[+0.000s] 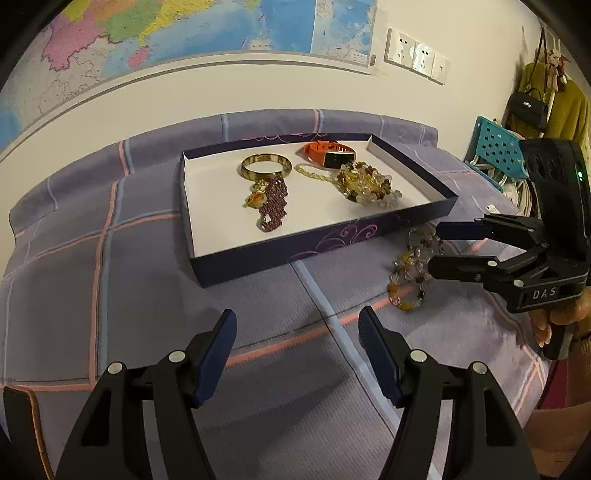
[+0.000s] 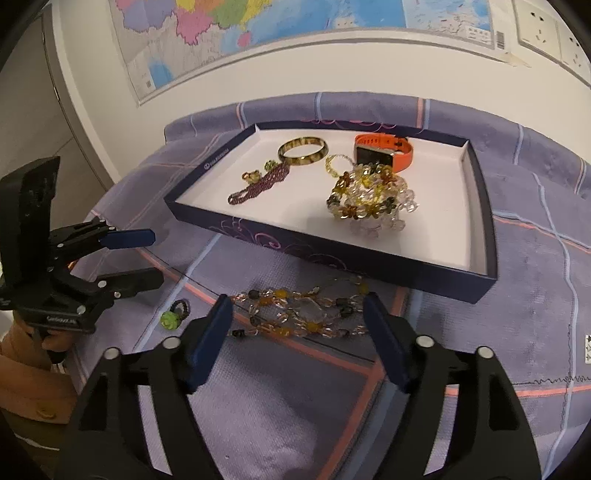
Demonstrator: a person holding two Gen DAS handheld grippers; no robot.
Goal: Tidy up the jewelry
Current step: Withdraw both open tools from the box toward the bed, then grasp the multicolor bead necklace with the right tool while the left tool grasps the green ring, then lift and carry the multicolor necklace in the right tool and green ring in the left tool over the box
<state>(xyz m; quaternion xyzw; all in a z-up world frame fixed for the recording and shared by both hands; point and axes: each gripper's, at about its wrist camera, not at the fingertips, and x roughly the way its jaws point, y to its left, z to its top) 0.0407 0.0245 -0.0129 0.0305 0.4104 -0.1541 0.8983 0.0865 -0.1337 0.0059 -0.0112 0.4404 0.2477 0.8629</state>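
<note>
A shallow dark box (image 1: 325,245) (image 2: 332,258) with a white floor lies on the purple cloth. It holds a gold bangle (image 1: 266,166) (image 2: 303,151), an orange watch (image 1: 328,153) (image 2: 384,151), a purple bead bracelet (image 1: 274,205) (image 2: 258,184) and a pile of amber and clear beads (image 1: 369,184) (image 2: 369,199). An amber bead necklace (image 1: 410,273) (image 2: 299,314) lies on the cloth in front of the box. My right gripper (image 2: 297,332) (image 1: 434,247) is open, low over the necklace. My left gripper (image 1: 297,345) (image 2: 157,254) is open and empty. A green bead ring (image 2: 173,315) lies left of the necklace.
The purple checked cloth (image 1: 110,295) covers the table up to a wall with a map (image 1: 184,29). A blue perforated basket (image 1: 495,147) and hanging bags (image 1: 528,107) stand at the right past the table's edge.
</note>
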